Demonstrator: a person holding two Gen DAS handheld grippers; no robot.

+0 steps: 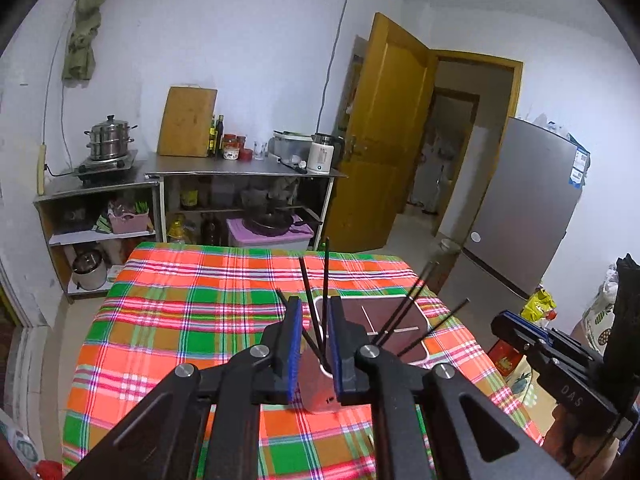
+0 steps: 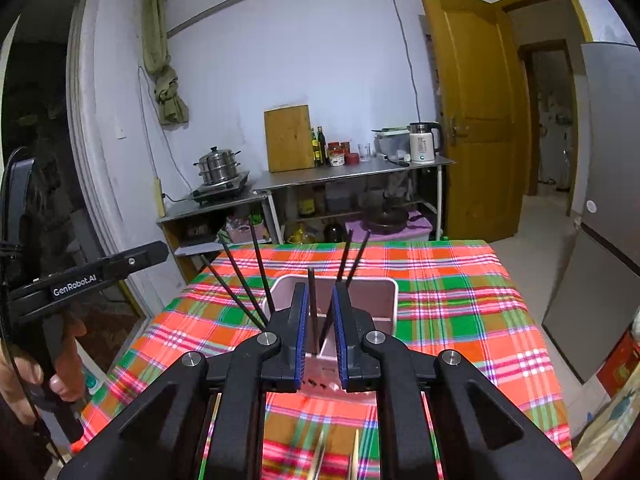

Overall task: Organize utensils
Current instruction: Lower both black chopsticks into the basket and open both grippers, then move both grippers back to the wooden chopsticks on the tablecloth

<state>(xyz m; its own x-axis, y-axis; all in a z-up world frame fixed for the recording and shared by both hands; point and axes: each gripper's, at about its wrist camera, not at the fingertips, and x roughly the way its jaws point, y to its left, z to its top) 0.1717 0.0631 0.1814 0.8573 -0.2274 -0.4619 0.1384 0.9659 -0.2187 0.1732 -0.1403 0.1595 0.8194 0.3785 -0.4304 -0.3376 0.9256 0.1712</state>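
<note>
A plaid tablecloth [image 1: 192, 300] spreads beneath and ahead of both grippers. On it, right under and just beyond the fingertips, stands a pink utensil holder [image 2: 384, 300] with black chopsticks [image 2: 240, 276] leaning out of it. The left gripper [image 1: 314, 344] hovers over the holder, its blue-padded jaws parted, with two chopsticks rising through the gap; whether the pads touch them cannot be told. The right gripper [image 2: 320, 330] likewise stands parted, one dark chopstick [image 2: 312, 304] upright between its pads, untouched.
</note>
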